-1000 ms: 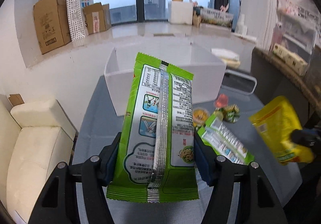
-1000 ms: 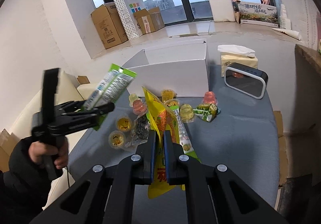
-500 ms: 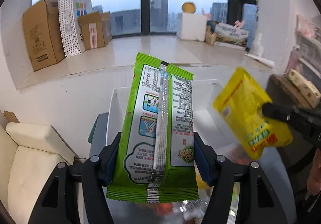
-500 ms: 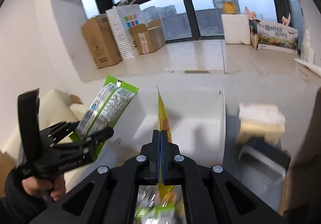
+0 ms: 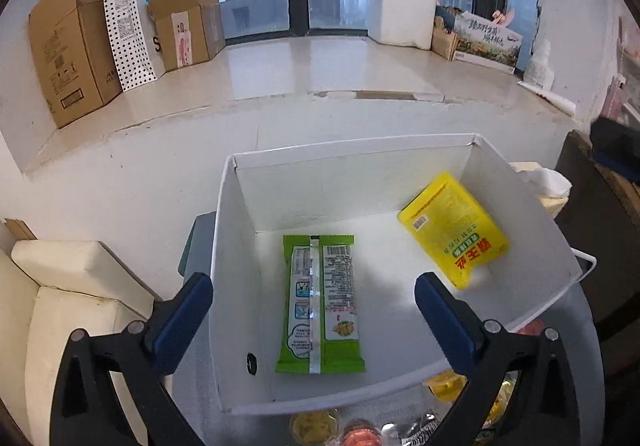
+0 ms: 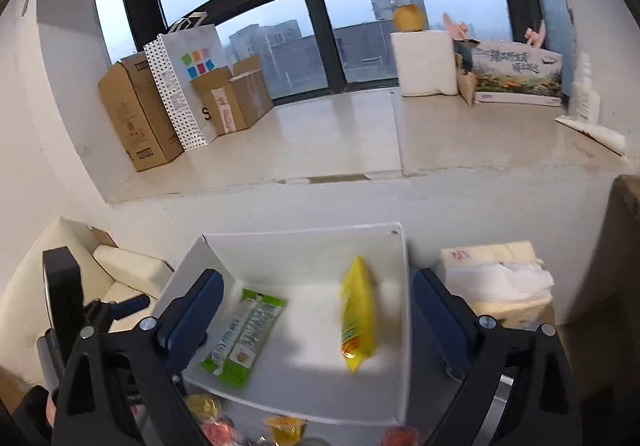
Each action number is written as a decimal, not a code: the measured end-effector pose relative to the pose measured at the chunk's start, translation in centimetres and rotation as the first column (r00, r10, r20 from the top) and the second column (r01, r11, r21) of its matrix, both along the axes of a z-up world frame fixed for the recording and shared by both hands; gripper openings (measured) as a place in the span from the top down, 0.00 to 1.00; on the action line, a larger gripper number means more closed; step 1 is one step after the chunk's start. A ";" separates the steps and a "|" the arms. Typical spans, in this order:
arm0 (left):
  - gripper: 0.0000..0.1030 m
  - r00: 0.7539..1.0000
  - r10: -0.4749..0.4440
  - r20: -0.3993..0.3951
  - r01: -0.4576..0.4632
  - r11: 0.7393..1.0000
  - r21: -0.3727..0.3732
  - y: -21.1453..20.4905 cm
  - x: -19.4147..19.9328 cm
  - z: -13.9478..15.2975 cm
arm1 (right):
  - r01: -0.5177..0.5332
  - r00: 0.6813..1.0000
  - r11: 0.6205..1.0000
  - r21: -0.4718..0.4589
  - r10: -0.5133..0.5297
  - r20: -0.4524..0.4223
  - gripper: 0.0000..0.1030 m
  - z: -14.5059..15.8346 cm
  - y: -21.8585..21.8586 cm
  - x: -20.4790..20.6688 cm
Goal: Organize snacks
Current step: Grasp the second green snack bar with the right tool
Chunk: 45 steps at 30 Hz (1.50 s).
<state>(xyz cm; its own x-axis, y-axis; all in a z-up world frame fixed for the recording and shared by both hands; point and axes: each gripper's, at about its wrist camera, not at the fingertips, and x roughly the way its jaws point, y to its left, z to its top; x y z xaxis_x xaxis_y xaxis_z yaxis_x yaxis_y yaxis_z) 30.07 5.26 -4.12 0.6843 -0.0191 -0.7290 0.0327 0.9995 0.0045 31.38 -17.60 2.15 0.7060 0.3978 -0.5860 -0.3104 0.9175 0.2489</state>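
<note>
Now, left gripper: jaws spread wide, holding nothing, over white box
right gripper: jaws spread, holding nothing
green packet: flat on box floor, between left fingers
yellow pouch: box right side, blurred in right view

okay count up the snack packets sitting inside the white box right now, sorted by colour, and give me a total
Green foil snack packet, lying flat on the floor of the white box: 1
Yellow plastic snack pouch, by the box's right wall: 1
Total inside the box: 2
The left gripper and right gripper are both open and hold nothing.
</note>
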 end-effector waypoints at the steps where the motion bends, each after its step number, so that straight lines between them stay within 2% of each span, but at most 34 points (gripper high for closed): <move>1: 0.00 1.000 0.001 0.009 -0.001 1.000 -0.002 0.1 -0.4 0.2 | -0.005 1.000 1.000 0.015 0.005 -0.005 0.05 0.0 -0.4 -0.2; 4: 0.00 0.998 0.017 0.059 -0.015 1.000 -0.021 0.5 -2.3 1.0 | -0.016 1.000 0.999 0.044 0.017 -0.021 0.00 -0.2 -1.7 -1.7; 6: 0.00 0.996 0.036 0.087 -0.033 0.999 -0.029 0.6 -4.0 1.6 | -0.021 1.000 0.999 0.032 0.021 -0.017 0.00 -0.2 -2.2 -3.1; 10: 0.00 0.991 0.017 0.133 -0.013 0.999 -0.032 -0.1 -8.9 2.4 | -0.070 0.997 0.996 0.058 0.069 0.019 0.00 -0.6 -3.4 -8.4; 13: 0.00 0.985 0.010 0.174 -0.003 0.999 -0.041 -0.6 -13.2 2.3 | -0.127 0.992 0.990 0.062 0.127 0.012 0.00 -1.3 -4.0 -12.8; 16: 0.00 0.989 0.012 0.151 -0.004 0.999 -0.050 -1.0 -16.7 1.7 | -0.159 0.987 0.987 -0.010 0.159 0.029 0.00 -2.3 -3.9 -17.5; 19: 0.00 0.992 -0.030 0.124 0.044 0.993 -0.109 -1.5 -20.7 0.9 | -0.169 0.985 0.984 -0.052 0.170 0.020 0.00 -3.7 -4.2 -21.4; 23: 0.00 0.991 -0.038 0.126 0.048 0.996 -0.077 -2.3 -25.7 0.3 | -0.150 0.987 0.986 -0.068 0.153 0.043 0.00 -5.6 -5.1 -26.0; 25: 0.00 0.991 -0.033 0.127 0.043 0.996 -0.074 -2.5 -27.4 0.2 | -0.148 0.988 0.986 -0.080 0.150 0.024 0.00 -6.8 -5.3 -27.3; 32: 0.00 0.990 -0.013 0.140 0.025 0.997 -0.078 -2.7 -29.9 0.3 | -0.157 0.987 0.981 -0.113 0.152 -0.052 0.00 -9.9 -4.8 -26.5; 39: 0.00 0.993 -0.005 0.116 0.015 0.996 -0.085 -2.2 -30.1 -0.3 | -0.219 0.969 0.966 -0.138 0.199 -0.144 0.00 -13.7 -2.5 -21.9; 45: 0.00 0.997 -0.011 0.079 0.017 0.997 -0.074 -1.9 -30.7 -1.5 | -0.257 0.955 0.949 -0.184 0.220 -0.198 0.00 -16.6 -0.6 -19.8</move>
<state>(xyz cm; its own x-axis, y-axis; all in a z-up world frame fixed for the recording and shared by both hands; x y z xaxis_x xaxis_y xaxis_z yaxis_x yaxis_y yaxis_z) -0.63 3.34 -5.66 0.7389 -0.0818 -0.6688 0.0495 0.9965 -0.0672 11.60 -18.25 -14.45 0.4854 0.4001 -0.7774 -0.4955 0.8584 0.1324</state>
